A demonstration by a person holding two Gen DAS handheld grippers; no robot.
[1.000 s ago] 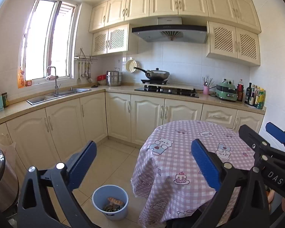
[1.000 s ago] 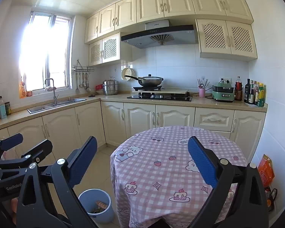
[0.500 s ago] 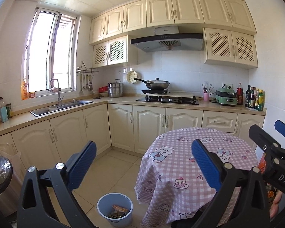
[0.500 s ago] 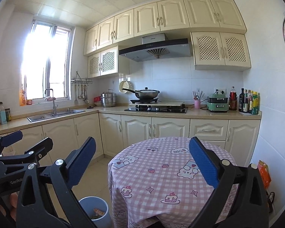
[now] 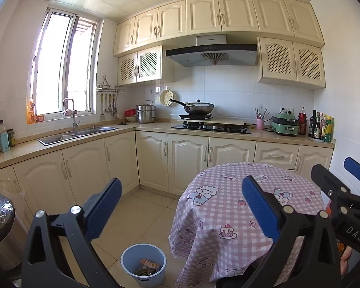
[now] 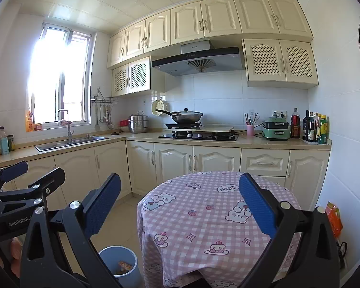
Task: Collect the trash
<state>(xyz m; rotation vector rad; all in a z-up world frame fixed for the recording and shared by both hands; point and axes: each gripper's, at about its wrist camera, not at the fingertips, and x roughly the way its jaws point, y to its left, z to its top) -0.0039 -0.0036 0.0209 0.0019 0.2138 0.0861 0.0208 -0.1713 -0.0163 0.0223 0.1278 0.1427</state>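
Note:
A light blue trash bin [image 5: 143, 264] stands on the tiled floor left of a round table [image 5: 247, 206] with a pink checked cloth; wrappers and scraps lie inside the bin. The same bin [image 6: 118, 266] shows at the bottom of the right wrist view, partly behind a finger. My left gripper [image 5: 181, 206] is open and holds nothing, raised well above the floor. My right gripper [image 6: 180, 204] is open too, with nothing between its blue pads. Each gripper shows at the edge of the other's view.
Cream cabinets and a counter run along the back and left, with a sink [image 5: 76, 134], a hob with a wok [image 5: 199, 108], a green appliance [image 5: 285, 124] and bottles [image 5: 321, 129]. A steel appliance [image 5: 0, 228] stands at the left. An orange packet [image 6: 334, 218] leans by the right wall.
Both views have tilted upward and drawn back a little: more ceiling shows and the table and bin sit lower in frame. Both grippers stay open and empty.

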